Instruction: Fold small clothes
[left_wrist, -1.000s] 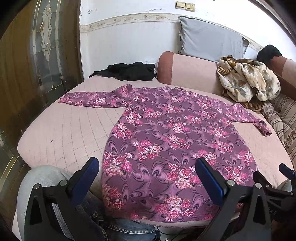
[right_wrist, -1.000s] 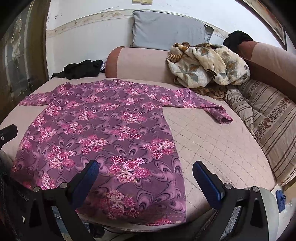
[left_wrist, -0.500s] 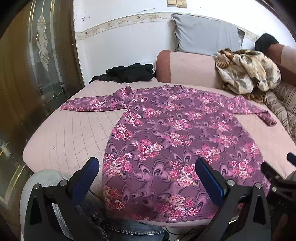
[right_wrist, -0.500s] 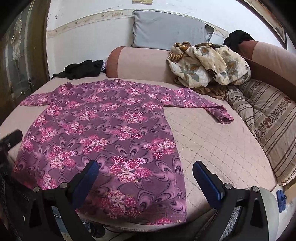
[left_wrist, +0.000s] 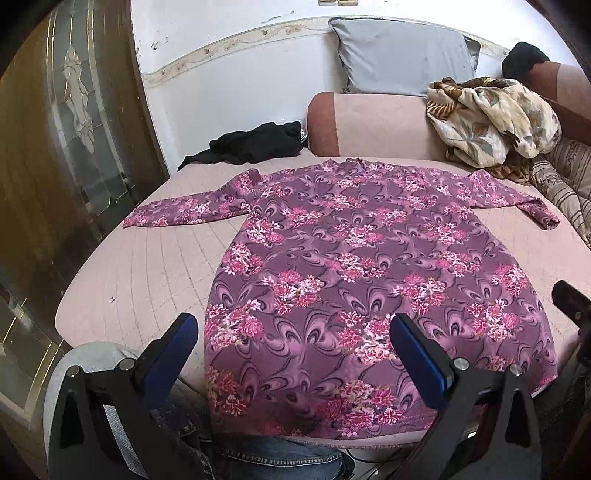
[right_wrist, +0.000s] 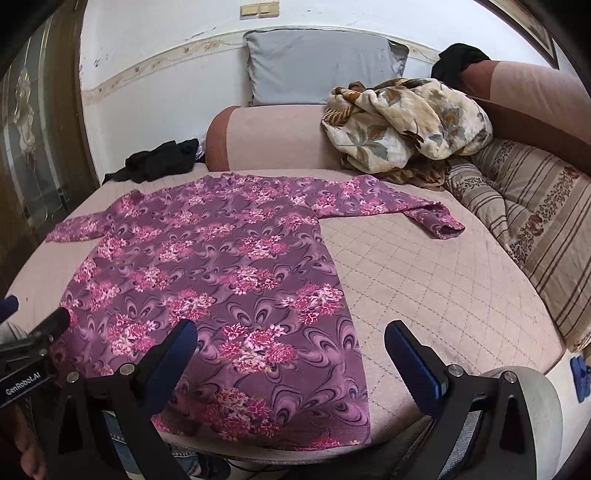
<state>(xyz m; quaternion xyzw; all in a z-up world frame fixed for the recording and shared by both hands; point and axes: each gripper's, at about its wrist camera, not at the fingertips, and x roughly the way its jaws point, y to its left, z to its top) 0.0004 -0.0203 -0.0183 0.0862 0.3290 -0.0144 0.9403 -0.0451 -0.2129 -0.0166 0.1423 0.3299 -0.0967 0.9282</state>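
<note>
The purple floral top (left_wrist: 354, 266) lies flat on the pink couch (right_wrist: 443, 280), collar far and hem nearest, both the left gripper (left_wrist: 295, 354) and right gripper (right_wrist: 291, 354) spread wide and empty just short of the hem.

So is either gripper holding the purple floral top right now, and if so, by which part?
Nothing is held. The left gripper and right gripper are both open above the hem end of the purple floral top, which lies flat.

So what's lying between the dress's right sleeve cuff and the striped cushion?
Nothing: in the right wrist view, only bare quilted cover separates the cuff from the striped cushion.
</note>
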